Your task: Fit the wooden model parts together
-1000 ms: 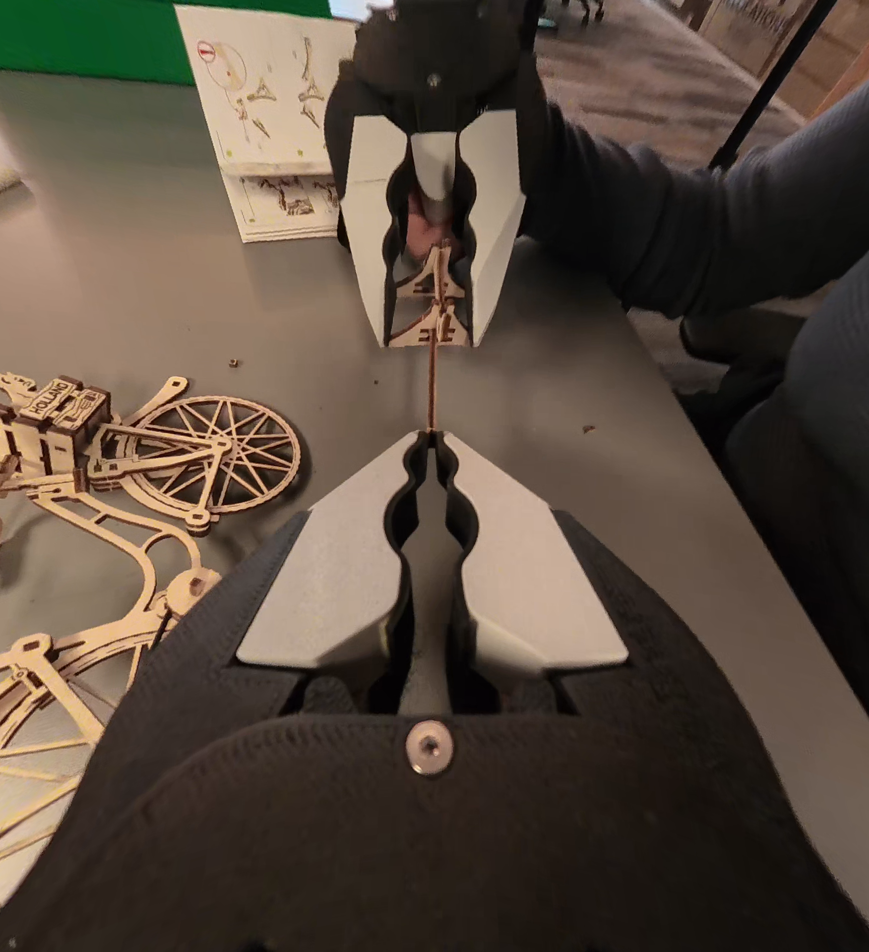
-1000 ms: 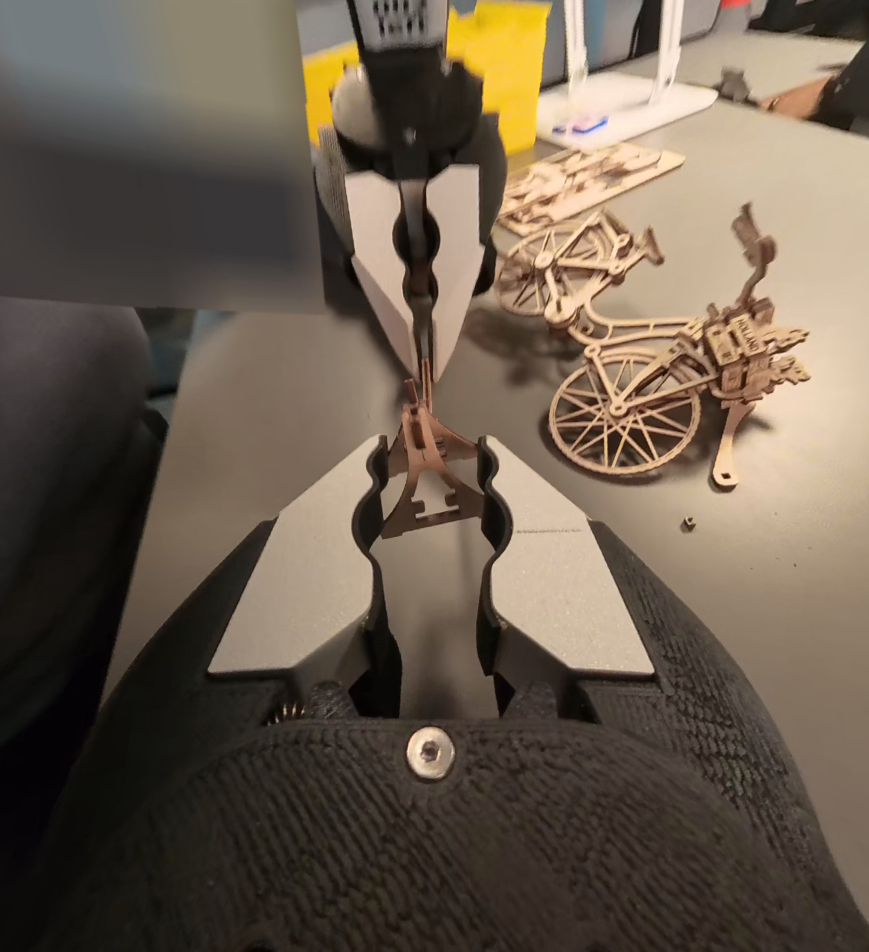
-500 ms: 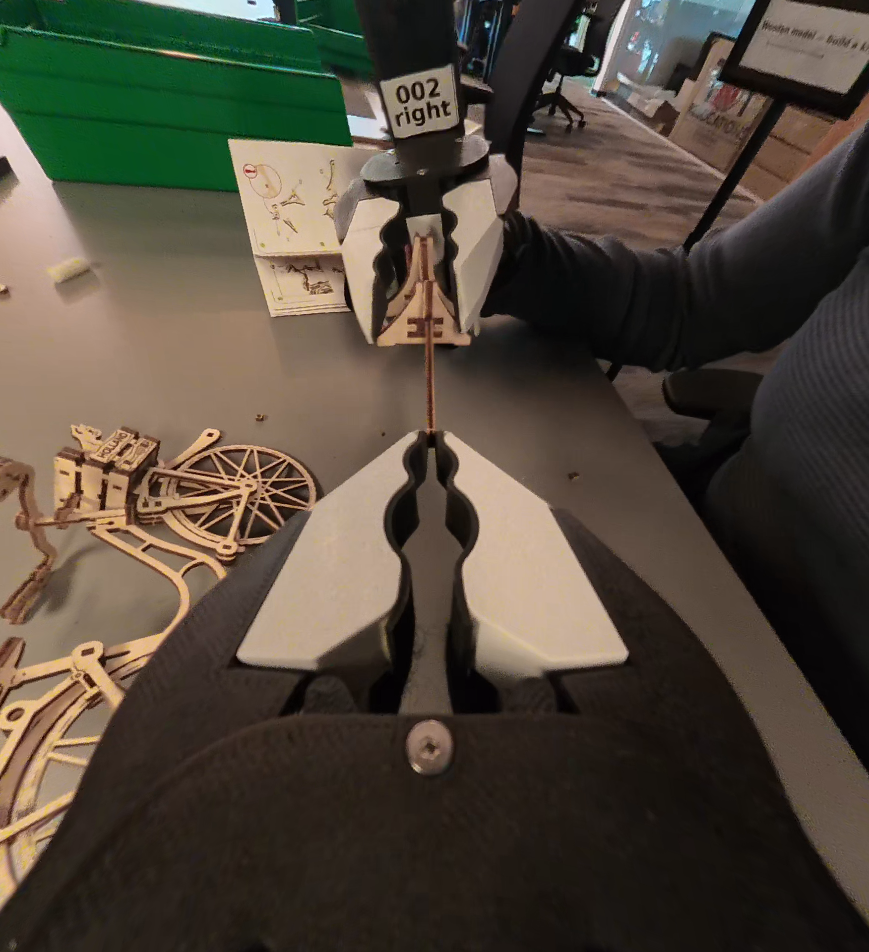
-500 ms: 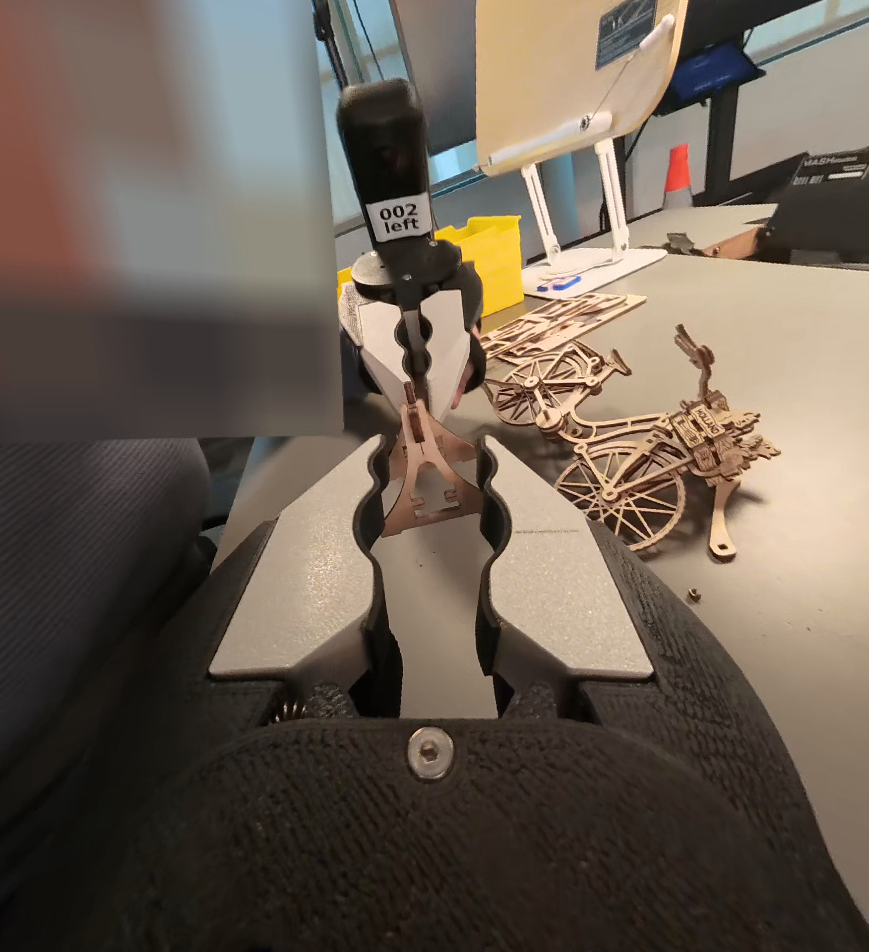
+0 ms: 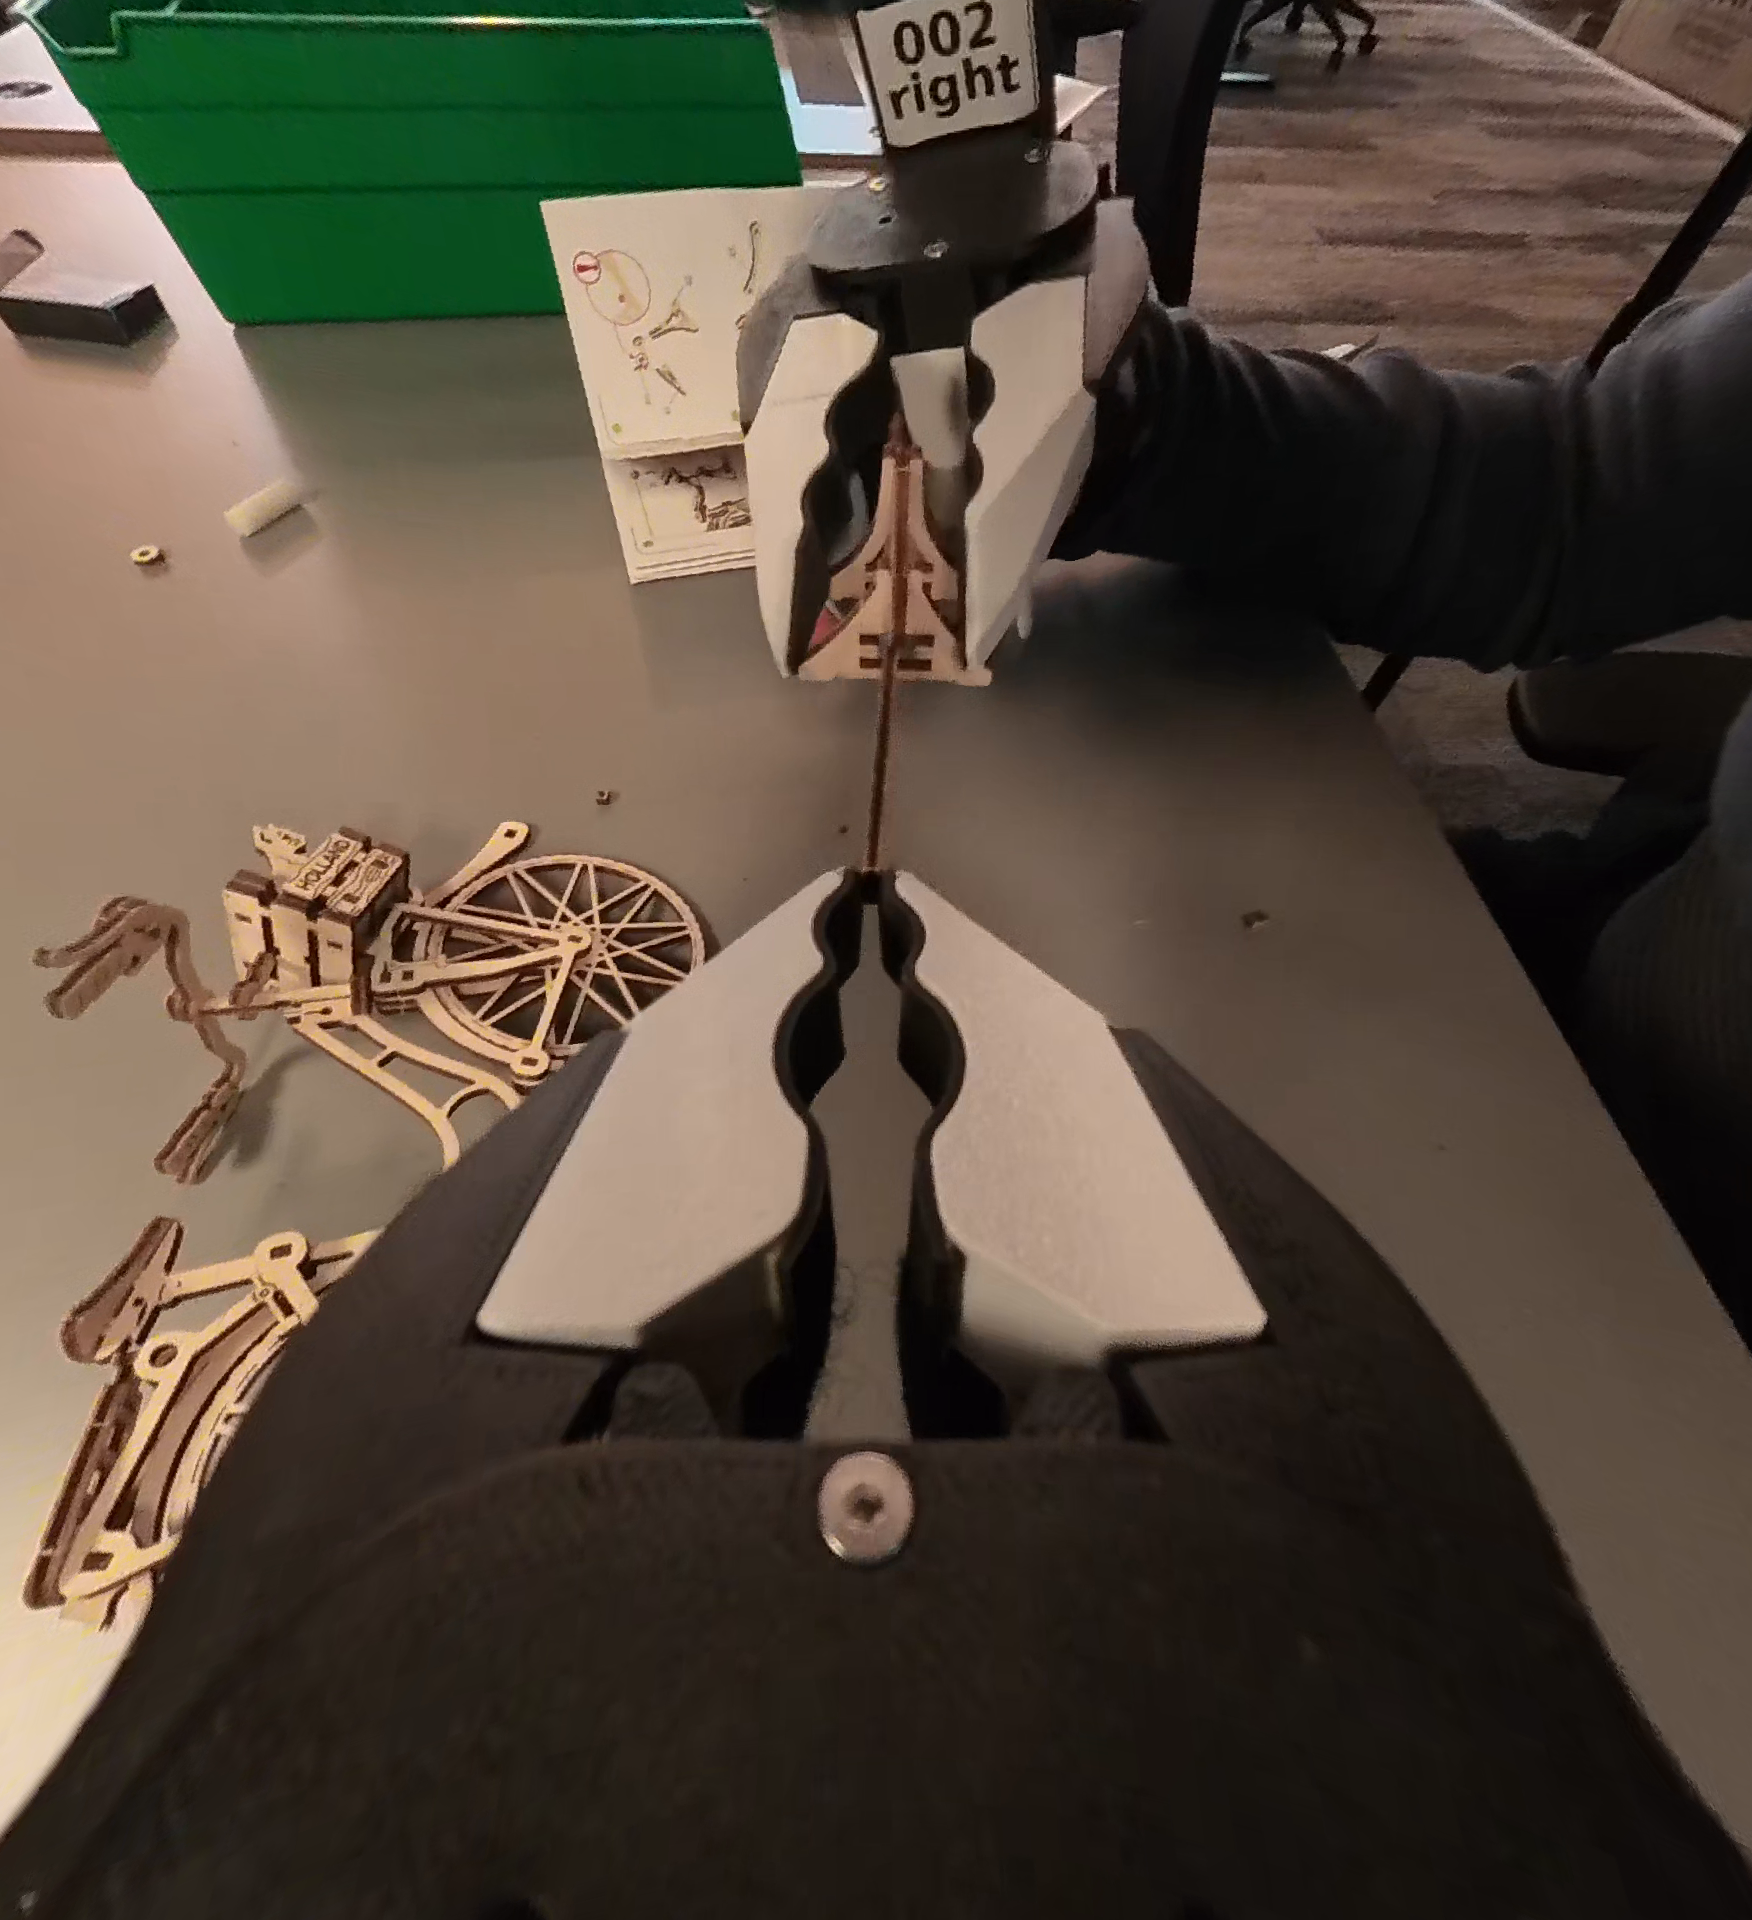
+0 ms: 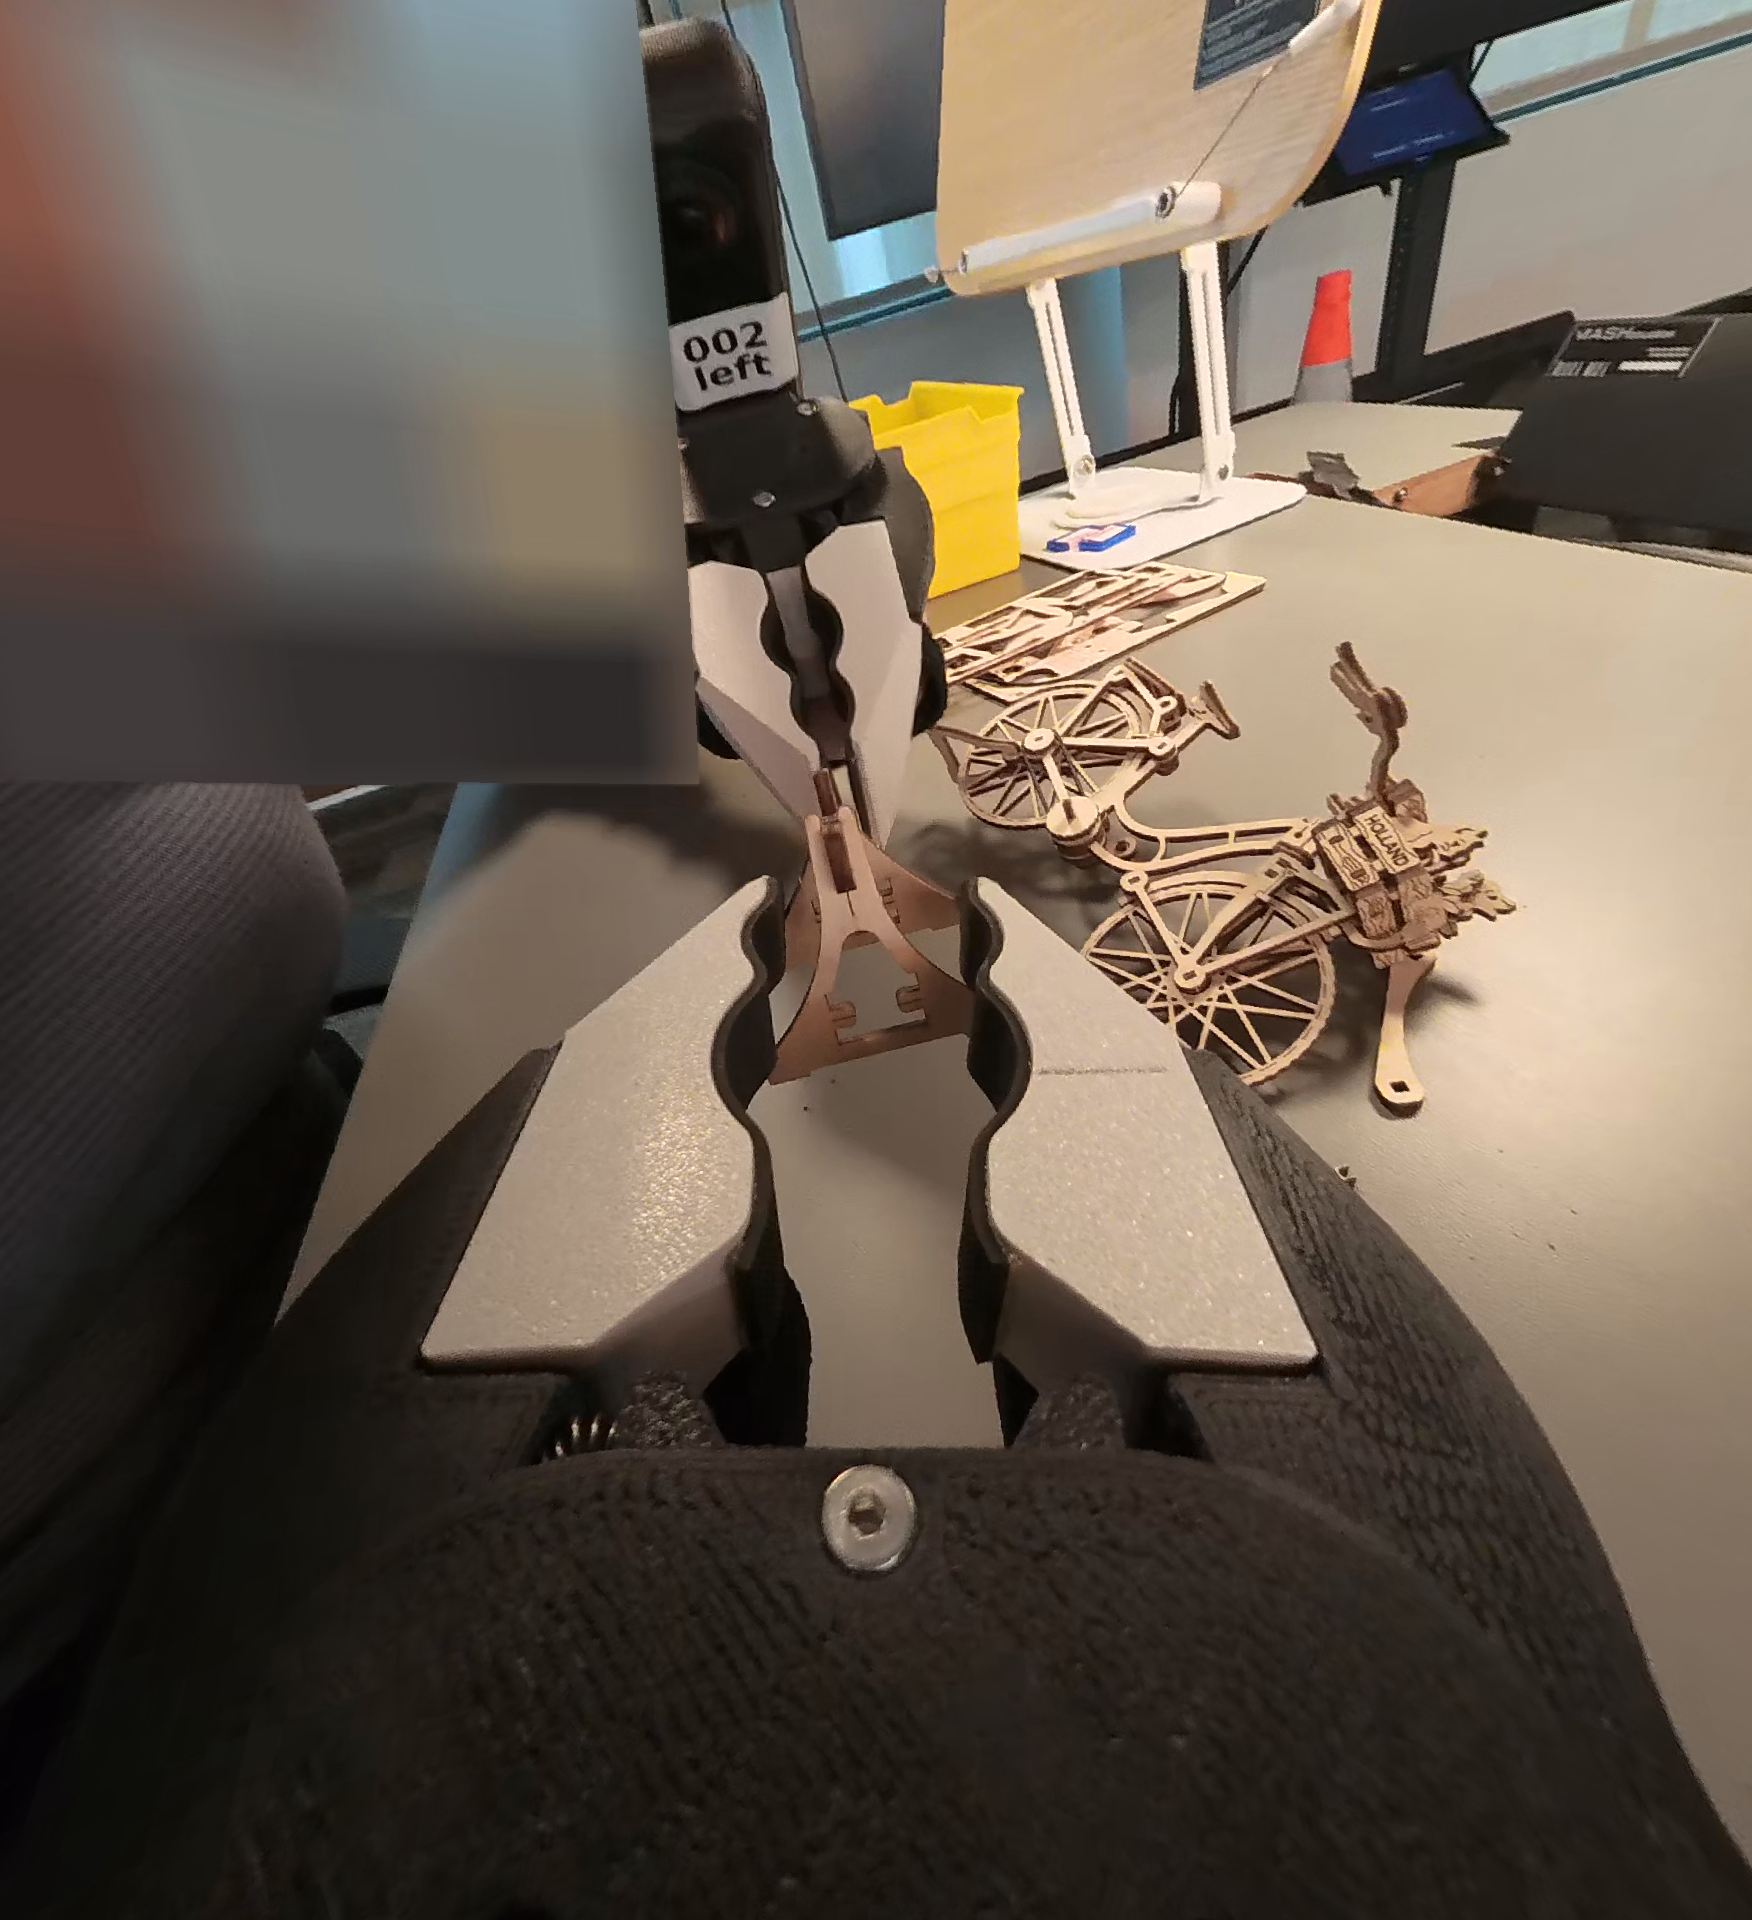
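My left gripper [image 5: 867,883] is shut on a thin wooden strip [image 5: 879,769], seen edge-on and pointing away from me. My right gripper [image 6: 872,914] is shut on a flat tower-shaped wooden part [image 6: 836,914], gripped by its side edges. The two grippers face each other tip to tip above the grey table [image 5: 332,675]. The strip meets the tower part [image 5: 893,582] along its middle line, and the two appear slotted crosswise. In the right wrist view the left gripper [image 6: 836,790] grips the strip [image 6: 827,800] just above the tower's tip.
Two wooden bicycle models [image 5: 539,966] [image 5: 176,1382] lie on the left. An instruction booklet [image 5: 664,343] and green bins [image 5: 436,208] are behind. A yellow bin [image 6: 955,488], a sheet of wooden parts [image 6: 1111,613] and a person's sleeve [image 5: 1423,488] also show. Left tips to right tips: about 4 cm.
Both grippers have tilted and shifted together while keeping hold of their parts. The strip now sits deeper along the tower part than a second ago.
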A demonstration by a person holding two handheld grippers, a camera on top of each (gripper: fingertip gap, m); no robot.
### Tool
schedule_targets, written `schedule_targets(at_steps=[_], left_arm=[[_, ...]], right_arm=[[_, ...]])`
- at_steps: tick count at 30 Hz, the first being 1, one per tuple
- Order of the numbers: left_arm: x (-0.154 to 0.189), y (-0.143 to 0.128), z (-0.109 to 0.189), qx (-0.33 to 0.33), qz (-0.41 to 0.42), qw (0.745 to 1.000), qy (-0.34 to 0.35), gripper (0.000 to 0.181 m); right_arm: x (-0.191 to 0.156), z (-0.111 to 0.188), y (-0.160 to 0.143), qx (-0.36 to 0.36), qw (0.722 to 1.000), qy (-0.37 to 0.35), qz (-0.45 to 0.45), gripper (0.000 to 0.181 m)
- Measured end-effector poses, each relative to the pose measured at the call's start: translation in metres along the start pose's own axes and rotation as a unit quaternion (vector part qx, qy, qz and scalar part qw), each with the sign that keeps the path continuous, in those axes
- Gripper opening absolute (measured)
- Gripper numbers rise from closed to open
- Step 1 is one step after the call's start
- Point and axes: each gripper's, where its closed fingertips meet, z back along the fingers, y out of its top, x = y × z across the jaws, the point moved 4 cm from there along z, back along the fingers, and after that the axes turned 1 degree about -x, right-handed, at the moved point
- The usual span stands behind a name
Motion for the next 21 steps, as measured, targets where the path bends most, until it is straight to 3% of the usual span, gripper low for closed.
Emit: schedule_targets(at_steps=[16,21], left_arm=[[0.007,-0.008,-0.004,-0.034,-0.027,0.999,-0.019,0.002],[0.009,-0.013,-0.009,-0.025,-0.035,0.999,-0.011,0.002]], right_arm=[[0.000,-0.004,-0.004,-0.019,1.000,-0.006,0.011,0.031],[-0.006,-0.002,-0.009,-0.039,0.997,-0.034,0.057,0.031]])
